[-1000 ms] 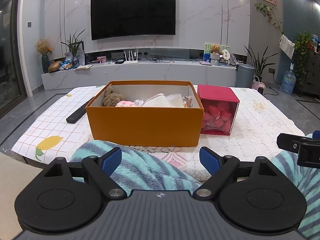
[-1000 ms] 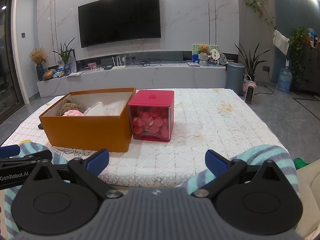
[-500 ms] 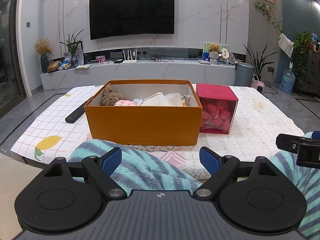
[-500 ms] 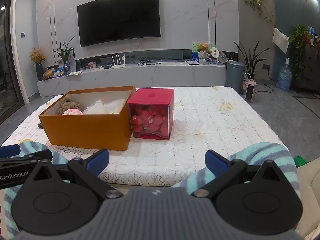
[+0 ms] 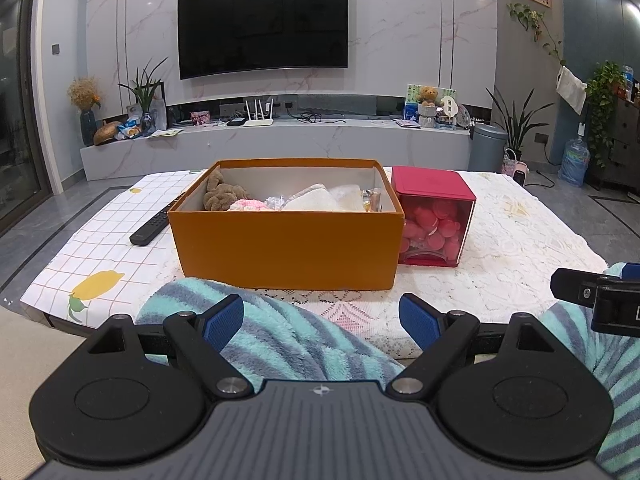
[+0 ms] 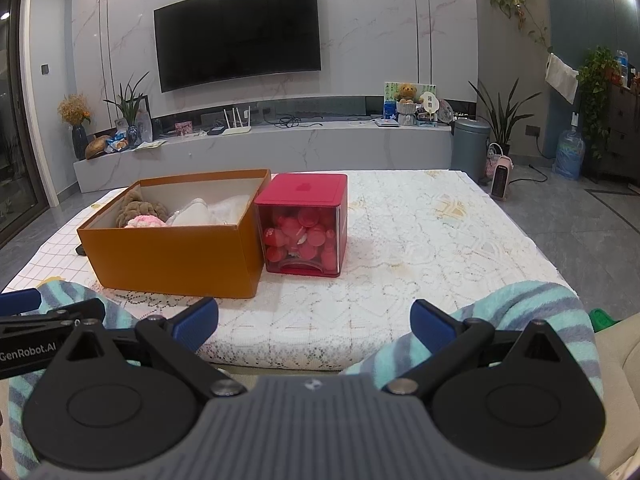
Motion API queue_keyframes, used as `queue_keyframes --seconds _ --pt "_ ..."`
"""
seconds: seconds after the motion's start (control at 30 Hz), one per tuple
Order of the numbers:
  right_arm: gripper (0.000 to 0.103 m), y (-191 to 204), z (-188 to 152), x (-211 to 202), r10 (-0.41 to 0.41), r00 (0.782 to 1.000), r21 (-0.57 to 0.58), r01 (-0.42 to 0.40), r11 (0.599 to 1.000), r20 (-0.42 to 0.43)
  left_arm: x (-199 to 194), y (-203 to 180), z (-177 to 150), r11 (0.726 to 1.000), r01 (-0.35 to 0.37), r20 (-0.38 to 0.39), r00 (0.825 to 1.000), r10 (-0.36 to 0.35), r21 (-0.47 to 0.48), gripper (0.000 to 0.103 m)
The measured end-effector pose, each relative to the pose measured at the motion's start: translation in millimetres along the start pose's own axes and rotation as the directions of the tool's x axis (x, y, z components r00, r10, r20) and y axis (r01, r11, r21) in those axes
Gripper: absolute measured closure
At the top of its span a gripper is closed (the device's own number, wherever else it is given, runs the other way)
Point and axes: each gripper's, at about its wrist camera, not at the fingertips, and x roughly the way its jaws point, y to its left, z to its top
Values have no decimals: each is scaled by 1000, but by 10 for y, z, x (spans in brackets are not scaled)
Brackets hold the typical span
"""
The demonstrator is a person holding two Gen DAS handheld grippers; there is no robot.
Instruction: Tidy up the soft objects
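Marble-walled living room, big low table under white lace and lemon-print cloths. One open orange cardboard box sits mid-table, soft toys inside, touching one red-lidded clear cube beside it; one black remote lies toward the left edge. Left gripper and right gripper both gape wide, holding nothing, over the striped teal fleece at the near edge.

Left gripper, right gripper: black linkages, blue pads, silver screws, grey ribbed housing, striped teal fleece beneath.
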Motion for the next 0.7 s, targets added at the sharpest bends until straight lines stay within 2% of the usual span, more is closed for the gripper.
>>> queue_keyframes --seconds 0.7 --pt "3 5 -19 13 1 1000 0 -1 1000 -6 15 0 -17 1000 1 -4 1000 -1 -3 1"
